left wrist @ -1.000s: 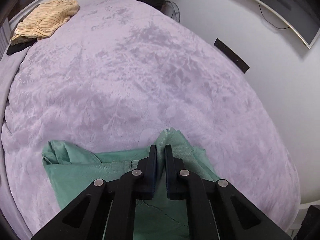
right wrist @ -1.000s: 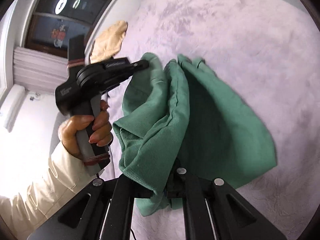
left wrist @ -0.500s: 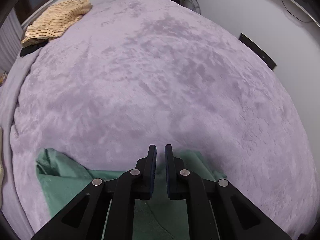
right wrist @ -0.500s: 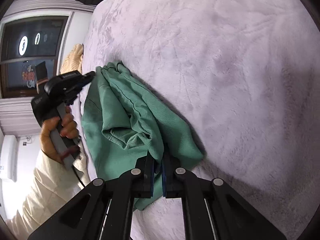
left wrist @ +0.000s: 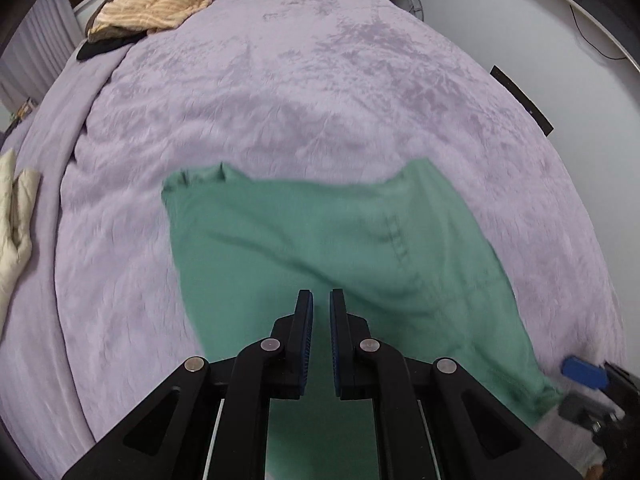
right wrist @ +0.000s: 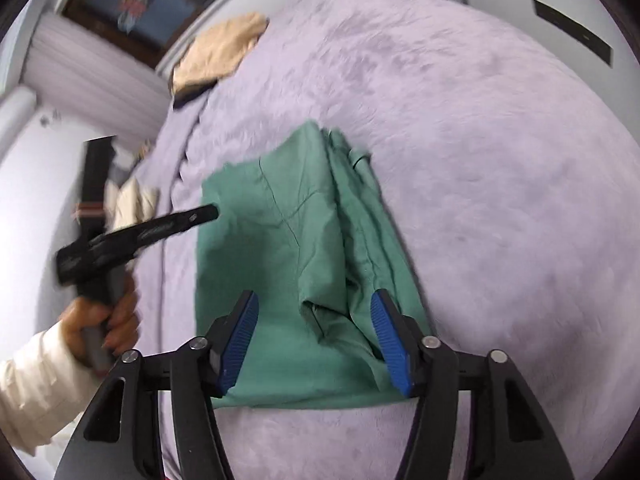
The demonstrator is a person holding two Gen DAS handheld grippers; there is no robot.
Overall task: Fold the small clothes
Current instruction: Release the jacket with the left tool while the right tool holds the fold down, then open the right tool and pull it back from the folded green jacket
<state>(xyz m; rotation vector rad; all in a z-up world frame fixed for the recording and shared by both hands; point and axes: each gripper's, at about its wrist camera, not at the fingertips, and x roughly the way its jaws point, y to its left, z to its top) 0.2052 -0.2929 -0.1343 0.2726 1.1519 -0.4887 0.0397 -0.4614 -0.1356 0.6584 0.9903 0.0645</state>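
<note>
A green garment [left wrist: 328, 248] lies folded on the lilac bedspread [left wrist: 280, 92]; in the right wrist view the garment [right wrist: 296, 264] shows a layered fold along its right side. My left gripper [left wrist: 321, 300] hovers above the garment with its fingers nearly together and nothing between them; it also shows at the left of the right wrist view [right wrist: 208, 213], held by a hand. My right gripper [right wrist: 314, 308] is open wide just above the garment's near end, holding nothing.
A yellow striped cloth [left wrist: 160, 0] on a dark item lies at the bed's far corner, also in the right wrist view [right wrist: 218, 54]. A cream cloth [left wrist: 14, 216] lies at the left edge. A white wall borders the bed's right side.
Both grippers have let go of the green garment, which now lies flat on the bed. The right gripper has opened wide. The left gripper has pulled back above the cloth.
</note>
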